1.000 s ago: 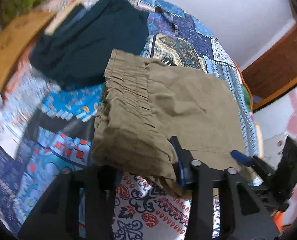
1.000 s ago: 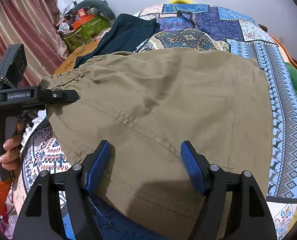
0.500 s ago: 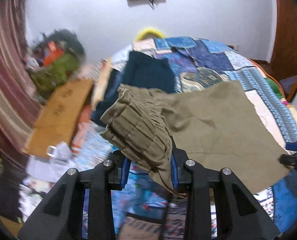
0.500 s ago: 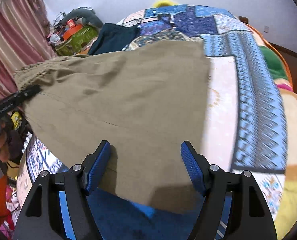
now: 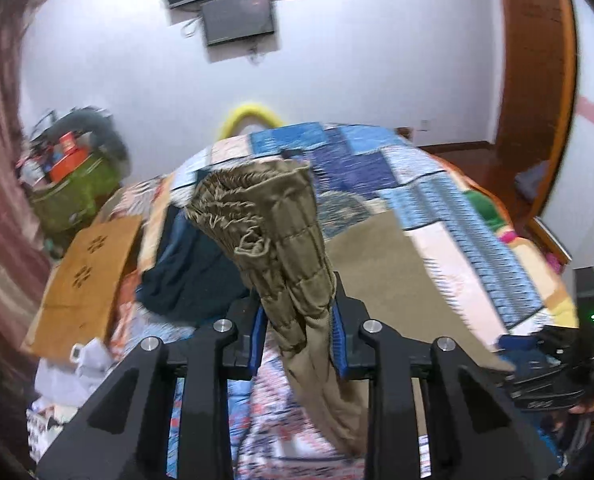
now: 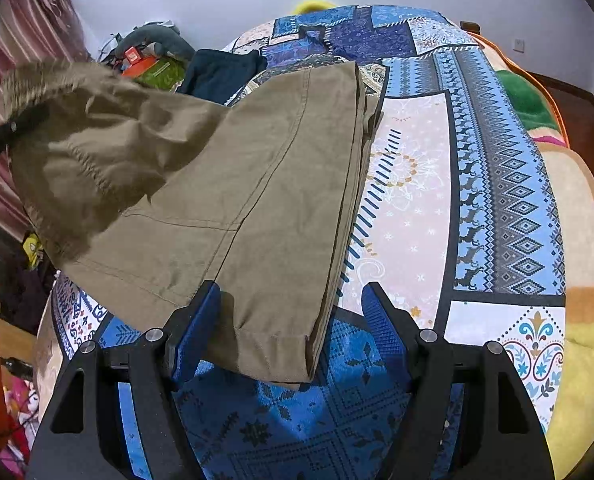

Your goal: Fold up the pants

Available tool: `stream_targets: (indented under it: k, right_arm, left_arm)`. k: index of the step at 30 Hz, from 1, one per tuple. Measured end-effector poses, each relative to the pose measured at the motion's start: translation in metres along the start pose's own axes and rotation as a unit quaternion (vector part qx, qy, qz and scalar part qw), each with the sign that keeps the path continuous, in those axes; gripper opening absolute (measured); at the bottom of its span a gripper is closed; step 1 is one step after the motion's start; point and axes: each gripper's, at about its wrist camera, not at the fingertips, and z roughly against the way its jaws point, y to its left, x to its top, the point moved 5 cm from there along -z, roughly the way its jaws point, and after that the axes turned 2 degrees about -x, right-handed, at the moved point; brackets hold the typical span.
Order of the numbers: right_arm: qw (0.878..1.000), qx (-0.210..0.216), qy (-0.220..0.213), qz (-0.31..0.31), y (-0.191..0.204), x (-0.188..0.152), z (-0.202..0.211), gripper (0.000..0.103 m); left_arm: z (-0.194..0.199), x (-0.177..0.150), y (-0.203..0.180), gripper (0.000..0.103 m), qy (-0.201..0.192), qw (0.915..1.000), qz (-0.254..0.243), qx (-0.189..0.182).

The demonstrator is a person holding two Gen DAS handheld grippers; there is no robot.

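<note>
- While lifted off the patchwork quilt (image 6: 417, 208) a moment ago, khaki pants (image 6: 257, 184) now raised higher at the gathered waistband (image 5: 265, 216), legs left lying flat across the bed.
- Left gripper (image 5: 297, 336): clamped tight on the bunched waistband, swung up from facing the bed to facing the wall (wall screen (image 5: 237, 16) newly in view).
- Right gripper (image 6: 293, 332): jaws wide apart, straddling the hem end, gripping nothing; same spread as before.
- Fabric narrower than a second ago, folded lengthwise.
- Probably a waist-to-hem fold in hand; hem unpinned, so some risk of dragging.
- Dark garment (image 6: 221, 72) beyond, untouched.
</note>
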Motion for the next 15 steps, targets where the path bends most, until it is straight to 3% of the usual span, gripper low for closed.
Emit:
stream_targets:
  k: [7,11,15]
  right_arm:
    - [1.0,0.007,-0.003,-0.004,-0.001,0.0,-0.001,0.069]
    - [1.0,0.008,-0.006,-0.002,0.0,0.0,0.0,0.069]
    - [1.0,0.011,-0.006,-0.003,0.0,0.0,-0.001,0.069]
  left_arm:
    - [-0.013,0.006,-0.046,0.025,0.024,0.9971,-0.022,-0.068]
    - [-0.023,-0.002,-0.062,0.025,0.056,0.9913,-0.012,-0.119]
    - [-0.027,-0.011,-0.075,0.026,0.079,0.9861,-0.02,-0.145]
